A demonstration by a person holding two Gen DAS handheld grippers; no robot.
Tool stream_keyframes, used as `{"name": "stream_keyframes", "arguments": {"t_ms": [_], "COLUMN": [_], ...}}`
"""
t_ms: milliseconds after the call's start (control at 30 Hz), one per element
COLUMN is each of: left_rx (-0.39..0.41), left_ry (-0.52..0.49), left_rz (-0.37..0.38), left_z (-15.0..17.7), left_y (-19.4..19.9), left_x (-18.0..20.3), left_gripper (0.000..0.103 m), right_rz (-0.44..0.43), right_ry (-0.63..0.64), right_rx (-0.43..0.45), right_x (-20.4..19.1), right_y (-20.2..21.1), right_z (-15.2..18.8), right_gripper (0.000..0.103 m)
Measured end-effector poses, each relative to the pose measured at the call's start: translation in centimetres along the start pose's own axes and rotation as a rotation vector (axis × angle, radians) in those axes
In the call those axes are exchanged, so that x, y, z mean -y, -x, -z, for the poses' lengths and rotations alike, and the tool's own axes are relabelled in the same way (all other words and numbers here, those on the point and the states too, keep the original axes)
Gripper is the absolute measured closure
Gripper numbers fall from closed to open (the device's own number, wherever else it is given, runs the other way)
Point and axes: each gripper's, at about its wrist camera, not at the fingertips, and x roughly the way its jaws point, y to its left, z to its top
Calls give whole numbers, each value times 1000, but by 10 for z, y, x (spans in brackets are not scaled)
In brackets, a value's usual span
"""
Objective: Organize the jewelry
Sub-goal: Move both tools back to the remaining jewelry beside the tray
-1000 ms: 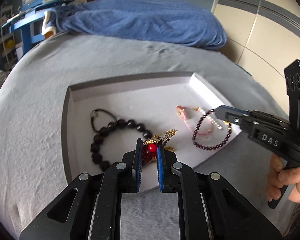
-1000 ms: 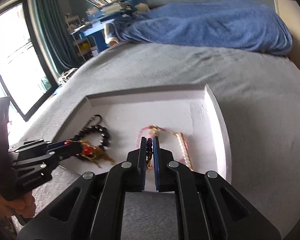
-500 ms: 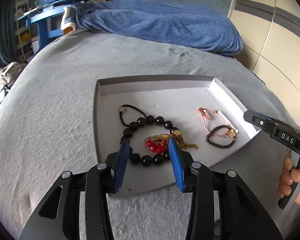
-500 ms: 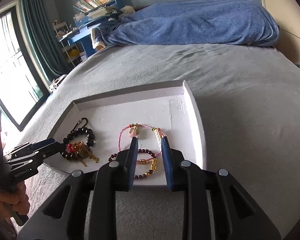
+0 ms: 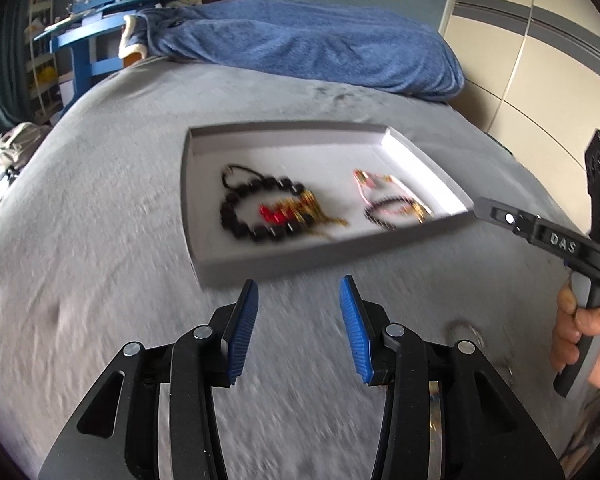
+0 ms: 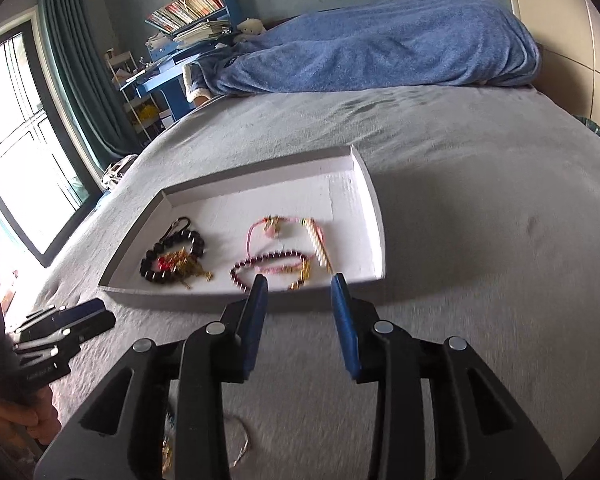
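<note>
A shallow white tray point(image 5: 288, 134) point(image 6: 374, 216) lies on the grey bed. In it lie a black bead bracelet point(image 5: 236, 220) point(image 6: 150, 266), a red and gold piece point(image 5: 292, 212) point(image 6: 178, 264), a dark purple bead bracelet point(image 5: 384, 210) point(image 6: 268, 262) and a pink cord bracelet with white beads point(image 5: 364, 184) point(image 6: 288, 226). My left gripper point(image 5: 299, 292) is open and empty, short of the tray's near edge. My right gripper point(image 6: 299, 286) is open and empty, at the tray's near edge. Each gripper shows in the other's view: the right one point(image 5: 500, 216), the left one point(image 6: 80, 316).
A blue blanket point(image 5: 300, 48) point(image 6: 380, 48) lies bunched at the far end of the bed. A thin chain or ring point(image 5: 464, 330) point(image 6: 240, 440) lies on the grey cover near my grippers. A blue desk with books point(image 6: 188, 40) and a window point(image 6: 16, 140) stand to the left.
Both grippers let go of their bracelets, opened wide and pulled back from the tray. The red and gold piece and the purple bracelet now lie in the tray.
</note>
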Motion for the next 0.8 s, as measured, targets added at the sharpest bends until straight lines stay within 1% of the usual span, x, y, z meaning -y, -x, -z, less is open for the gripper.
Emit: {"name": "stream_keyframes", "arguments": {"t_ms": [133, 233, 400, 567, 600, 633, 667, 700, 800], "left_rx": [-10, -14, -12, -25, -27, -26, -18, -6, -7], "left_ry": [-16, -44, -77, -91, -98, -107, -113, -128, -172], "left_rz": [20, 36, 55, 66, 67, 70, 71, 73, 82], "left_z": [20, 33, 47, 59, 61, 64, 66, 68, 73], "left_y": [12, 22, 32, 34, 35, 35, 36, 38, 38], "left_x": [11, 21, 35, 48, 51, 56, 59, 65, 79], "left_gripper": [59, 59, 59, 59, 55, 36, 30, 28, 28], "right_rz": [-3, -3, 2, 18, 20, 21, 25, 26, 27], "right_ry": [-8, -13, -23, -30, -32, -34, -34, -34, -35], "right_rx": [-3, -6, -13, -34, -38, -42, -44, -45, -47], "right_x": [-2, -5, -6, -3, -2, -1, -1, 0, 1], "right_y": [9, 17, 27, 32, 32, 33, 34, 35, 38], "right_z": [12, 22, 37, 52, 54, 57, 59, 61, 65], "right_gripper": [68, 65, 64, 62, 61, 60, 57, 56, 54]}}
